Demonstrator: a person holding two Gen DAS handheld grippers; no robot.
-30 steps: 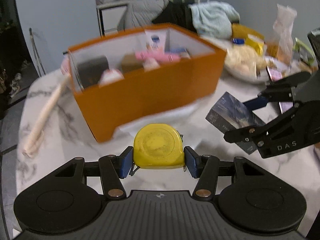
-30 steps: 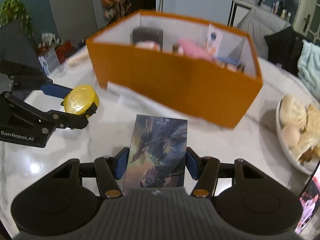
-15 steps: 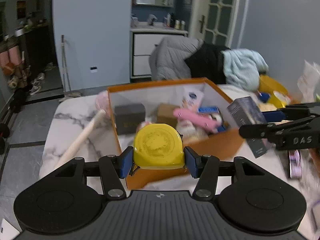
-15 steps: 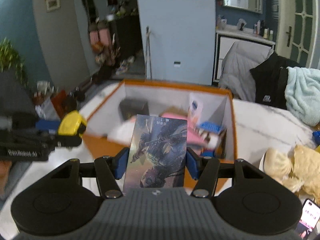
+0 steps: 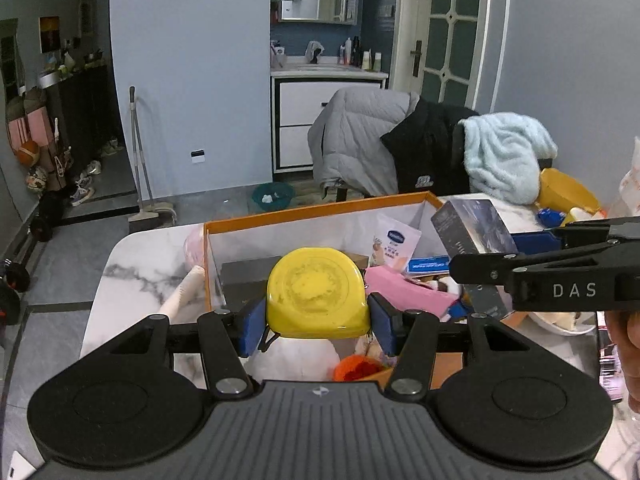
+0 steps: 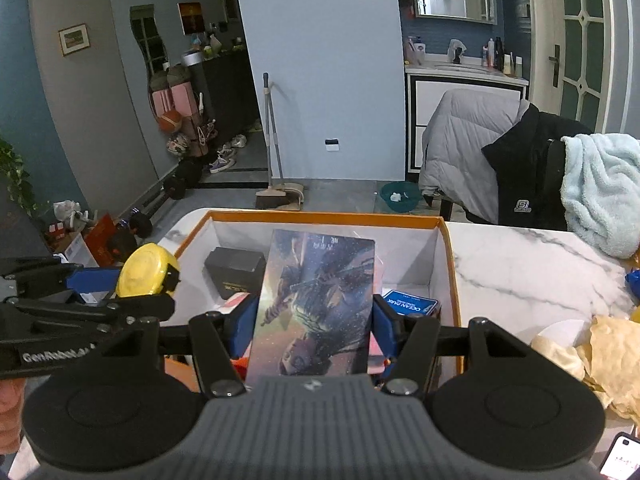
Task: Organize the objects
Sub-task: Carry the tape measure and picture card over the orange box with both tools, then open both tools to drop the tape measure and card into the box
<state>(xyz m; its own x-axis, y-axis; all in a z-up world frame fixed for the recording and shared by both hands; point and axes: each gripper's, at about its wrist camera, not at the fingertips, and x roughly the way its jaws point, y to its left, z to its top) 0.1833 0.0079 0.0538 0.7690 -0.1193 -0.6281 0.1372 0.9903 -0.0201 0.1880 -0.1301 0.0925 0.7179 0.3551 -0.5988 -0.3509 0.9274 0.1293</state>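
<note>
Two held items are poised above an orange box on a marble table.

A yellow tape measure (image 5: 318,293) is clamped between the blue pads of the left gripper (image 5: 318,322), whose jaws are closed against its sides, and it is held over the near left part of the orange box (image 5: 316,210). A dark illustrated box (image 6: 316,300) is pinched upright by the right gripper (image 6: 314,326), closed on its two long edges, above the middle of the same container. Inside the orange box a black carton (image 6: 236,270) is seen at the far left corner, a blue card pack (image 6: 410,305) by the right wall, and a pink pack (image 5: 408,294) between them. The orange box is set near the far edge of the marble table (image 6: 520,260).
</note>
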